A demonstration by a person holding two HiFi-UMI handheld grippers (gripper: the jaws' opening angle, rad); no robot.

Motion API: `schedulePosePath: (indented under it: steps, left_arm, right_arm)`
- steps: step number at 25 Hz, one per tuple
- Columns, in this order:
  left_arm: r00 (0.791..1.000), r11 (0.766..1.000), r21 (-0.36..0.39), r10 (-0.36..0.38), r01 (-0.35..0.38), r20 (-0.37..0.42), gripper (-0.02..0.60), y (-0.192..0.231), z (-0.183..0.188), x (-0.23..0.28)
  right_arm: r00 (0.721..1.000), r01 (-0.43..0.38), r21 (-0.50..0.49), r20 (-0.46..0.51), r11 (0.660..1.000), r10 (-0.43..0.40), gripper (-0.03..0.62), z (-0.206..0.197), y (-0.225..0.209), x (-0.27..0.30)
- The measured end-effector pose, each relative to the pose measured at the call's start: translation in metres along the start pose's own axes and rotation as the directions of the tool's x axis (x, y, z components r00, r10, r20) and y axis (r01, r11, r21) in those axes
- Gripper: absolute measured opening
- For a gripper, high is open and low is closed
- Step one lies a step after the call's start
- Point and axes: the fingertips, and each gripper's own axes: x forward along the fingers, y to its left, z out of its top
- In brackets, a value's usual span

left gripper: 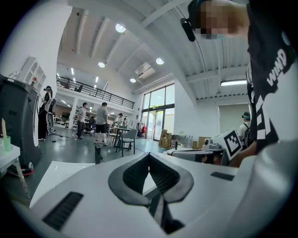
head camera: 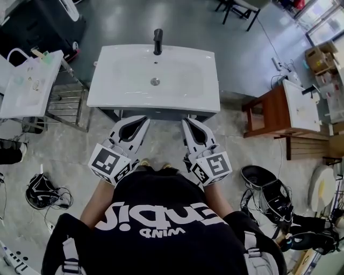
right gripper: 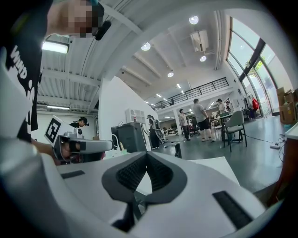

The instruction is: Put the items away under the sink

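A wooden stand [head camera: 267, 114] with a white top stood at the right, a black bag [head camera: 271, 196] on the floor [head camera: 161, 21] near it and cardboard boxes [head camera: 317, 58] farther back. A black bundle of cables [head camera: 43, 192] lay at the left. People [left gripper: 101, 122] stood far back in the hall, near a grey chair [left gripper: 126, 138].

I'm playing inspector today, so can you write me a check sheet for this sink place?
Surface: white rectangular sink basin, bare, black faucet at its back.
Job's things: nothing seen to put away; dark cabinet front below the basin, barely showing.
Clutter: second white sink top at left carrying small bits; black bags on the floor at right.
Grippers: left gripper and right gripper, both shut and empty, pointing at the basin.
Cables: black tangle on the floor at left.
Surroundings: grey floor; brown wooden stand at right; people far off.
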Motion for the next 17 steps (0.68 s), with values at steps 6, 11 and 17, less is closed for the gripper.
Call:
schedulePosePath:
  steps: [6,11,17]
  left_arm:
    - [1.0,1.0,-0.004,0.005,-0.005,-0.001,0.02,0.002,0.0,0.001]
    - [1.0,1.0,-0.005,0.003,-0.003,0.0,0.02,0.0,-0.001,0.005]
    - [1.0,1.0,-0.01,0.0,0.0,0.004,0.02,-0.001,-0.002,0.012]
  right_arm:
    - [1.0,0.005,-0.008,-0.011,1.0,-0.006,0.018,0.0,-0.004,-0.003]
    - [1.0,0.01,-0.01,-0.012,1.0,-0.01,0.018,0.0,-0.008,-0.005]
    - [1.0,0.013,-0.009,-0.011,1.0,-0.014,0.018,-0.002,-0.012,-0.004]
